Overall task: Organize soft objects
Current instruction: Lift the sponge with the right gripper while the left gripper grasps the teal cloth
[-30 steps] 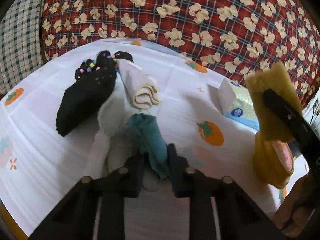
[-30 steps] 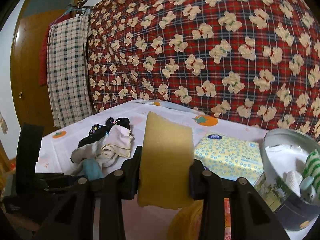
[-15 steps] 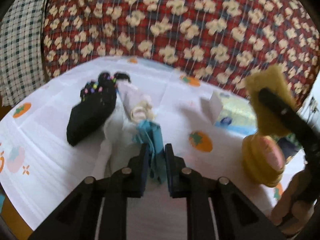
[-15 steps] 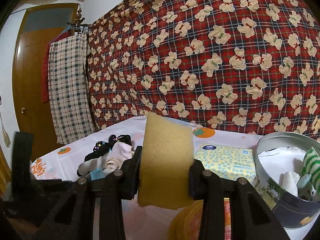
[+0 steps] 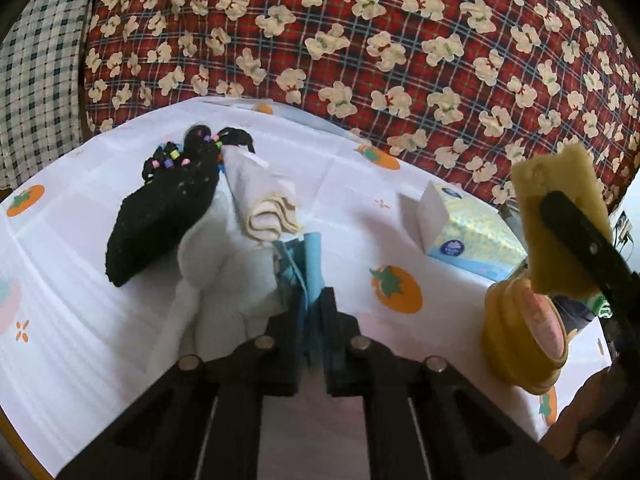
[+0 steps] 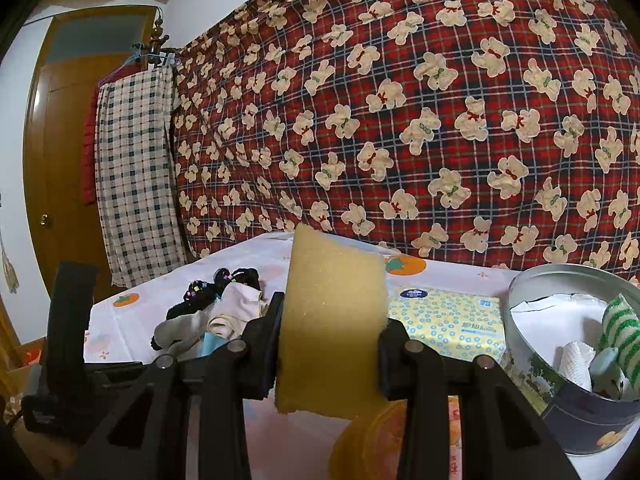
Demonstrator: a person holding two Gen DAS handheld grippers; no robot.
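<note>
Teal cloth hangs pinched in the left gripper, whose jaws have just been closing and now meet tight on its lower folds, the strip running lengthways straight ahead from the fingers toward the sock pile. Beyond it lie the black sock, the white sock and the rolled pink cloth, all bunched on the tablecloth. The right gripper clamps the yellow sponge upright between its pads, held above the table. The round tin, already holding a striped green cloth, stands to the right, past the tissue pack. The sponge hand is nearer it; the teal cloth would likely have to cross the whole table rightward
</note>
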